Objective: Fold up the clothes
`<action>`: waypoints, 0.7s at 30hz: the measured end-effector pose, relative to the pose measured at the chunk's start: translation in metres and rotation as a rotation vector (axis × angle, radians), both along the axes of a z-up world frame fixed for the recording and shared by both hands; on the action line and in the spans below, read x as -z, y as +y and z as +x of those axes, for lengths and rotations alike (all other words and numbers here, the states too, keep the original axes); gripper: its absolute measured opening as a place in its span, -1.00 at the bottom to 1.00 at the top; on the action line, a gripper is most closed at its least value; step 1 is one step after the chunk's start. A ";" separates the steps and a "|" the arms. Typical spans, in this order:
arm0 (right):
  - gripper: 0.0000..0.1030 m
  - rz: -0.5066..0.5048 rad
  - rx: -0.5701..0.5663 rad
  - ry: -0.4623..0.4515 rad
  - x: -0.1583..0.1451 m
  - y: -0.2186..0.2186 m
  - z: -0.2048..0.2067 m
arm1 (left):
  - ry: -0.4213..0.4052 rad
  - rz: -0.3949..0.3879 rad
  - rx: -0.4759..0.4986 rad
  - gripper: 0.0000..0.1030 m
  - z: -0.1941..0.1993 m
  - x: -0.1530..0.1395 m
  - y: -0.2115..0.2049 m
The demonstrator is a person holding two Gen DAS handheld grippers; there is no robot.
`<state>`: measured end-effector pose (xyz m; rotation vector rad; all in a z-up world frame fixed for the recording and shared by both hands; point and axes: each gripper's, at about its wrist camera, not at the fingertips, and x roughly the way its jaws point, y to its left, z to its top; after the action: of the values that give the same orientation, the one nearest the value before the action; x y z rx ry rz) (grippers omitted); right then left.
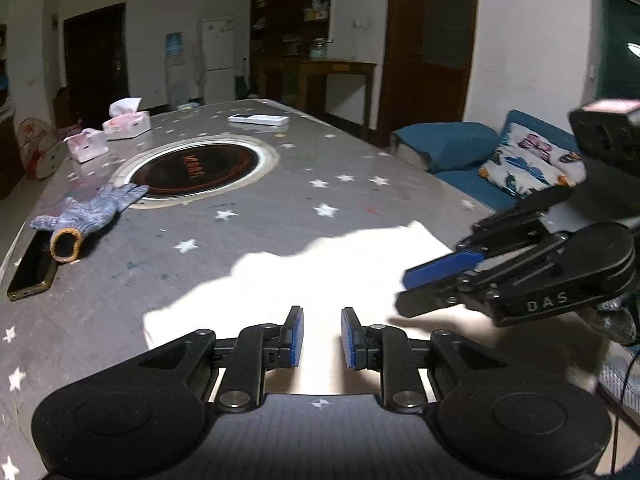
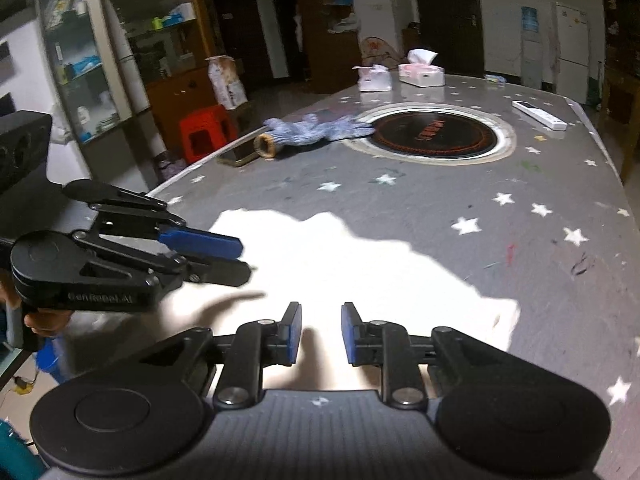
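cloth (image 2: 360,280), white and overexposed so its folds are hard to read, lies flat on the starred table (image 2: 440,184), likely light and limp, best pinched at an edge; left gripper (image 1: 322,338) and right gripper (image 2: 320,334) both hover slightly parted, empty.

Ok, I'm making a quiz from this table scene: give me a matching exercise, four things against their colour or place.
Things:
1. knitted glove
2. white cloth
3. phone
4. remote control

Descriptions:
A. dark, lying at the table's edge by the glove's cuff
B. white, beyond the round black hob
C. blue-grey with a tan cuff
D. bright, spread under both grippers

Pairs: 1-C, 2-D, 3-A, 4-B
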<state>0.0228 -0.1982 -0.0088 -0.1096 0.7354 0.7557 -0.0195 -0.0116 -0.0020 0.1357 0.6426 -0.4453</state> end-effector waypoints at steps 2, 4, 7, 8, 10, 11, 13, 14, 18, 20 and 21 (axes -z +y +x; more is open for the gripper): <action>-0.60 0.001 -0.019 -0.017 0.000 0.004 -0.012 | -0.006 0.007 -0.010 -0.55 -0.009 0.002 -0.001; -0.60 0.000 -0.035 -0.035 -0.001 0.008 -0.020 | -0.001 -0.009 -0.024 -0.55 -0.016 0.003 0.003; -0.60 0.003 -0.064 -0.058 -0.001 0.018 -0.030 | 0.009 -0.018 -0.050 -0.55 -0.023 0.006 0.010; -0.60 0.004 -0.073 -0.064 0.000 0.021 -0.032 | 0.015 -0.019 -0.058 -0.55 -0.024 0.007 0.012; -0.60 -0.003 -0.084 -0.070 0.003 0.027 -0.035 | 0.030 -0.018 -0.074 -0.55 -0.025 0.012 0.017; -0.60 -0.008 -0.089 -0.070 0.005 0.030 -0.036 | 0.036 -0.019 -0.077 -0.56 -0.026 0.015 0.018; -0.60 -0.031 -0.094 -0.069 0.010 0.034 -0.037 | 0.039 -0.020 -0.074 -0.56 -0.027 0.018 0.018; -0.60 -0.043 -0.095 -0.068 0.013 0.036 -0.037 | 0.042 -0.019 -0.072 -0.56 -0.027 0.019 0.017; -0.61 -0.052 -0.081 -0.054 0.024 0.034 -0.038 | 0.040 -0.010 -0.068 -0.56 -0.028 0.022 0.014; -0.61 -0.048 -0.077 -0.053 0.023 0.032 -0.040 | 0.041 -0.014 -0.067 -0.56 -0.028 0.019 0.014; -0.61 -0.046 -0.075 -0.052 0.021 0.031 -0.040 | 0.038 -0.023 -0.069 -0.56 -0.028 0.016 0.015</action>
<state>-0.0173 -0.1670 -0.0300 -0.1994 0.7021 0.8045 -0.0479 0.0038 -0.0180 0.0831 0.6774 -0.3899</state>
